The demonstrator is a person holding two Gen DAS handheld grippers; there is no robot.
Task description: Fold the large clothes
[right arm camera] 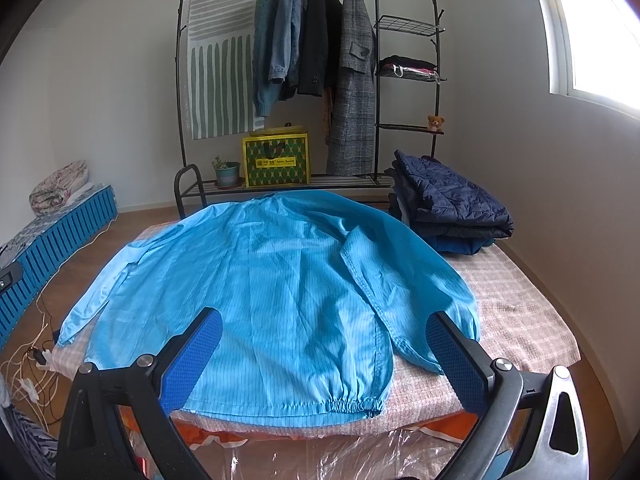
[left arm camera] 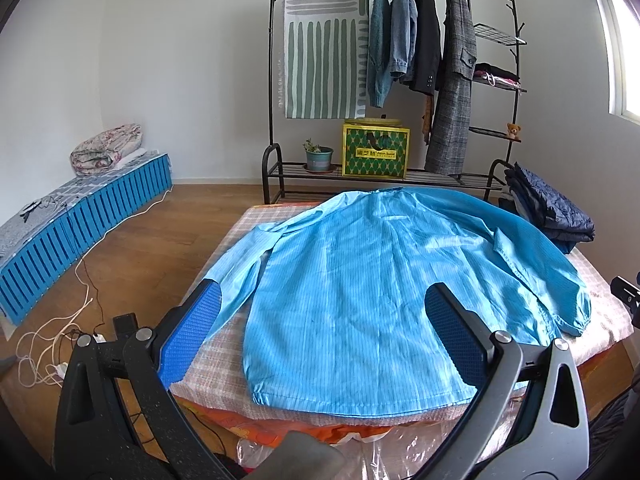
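Observation:
A large light-blue long-sleeved jacket (left arm camera: 360,280) lies spread flat, back up, on a checked pink-and-white cloth over the table (left arm camera: 224,364). Its hem is toward me and its collar is at the far side. Both sleeves lie down along its sides. It also shows in the right wrist view (right arm camera: 260,292). My left gripper (left arm camera: 324,312) is open and empty, held above the hem near the jacket's left part. My right gripper (right arm camera: 324,344) is open and empty above the hem's right part, near the right sleeve cuff (right arm camera: 424,360).
A stack of folded dark-blue quilted clothes (right arm camera: 448,204) sits on the table's far right corner. A black clothes rack (right arm camera: 312,80) with hanging coats stands behind. A blue slatted bench (left arm camera: 80,224) and loose cables (left arm camera: 52,344) are on the floor at left. Clear plastic (right arm camera: 320,456) lies below the near edge.

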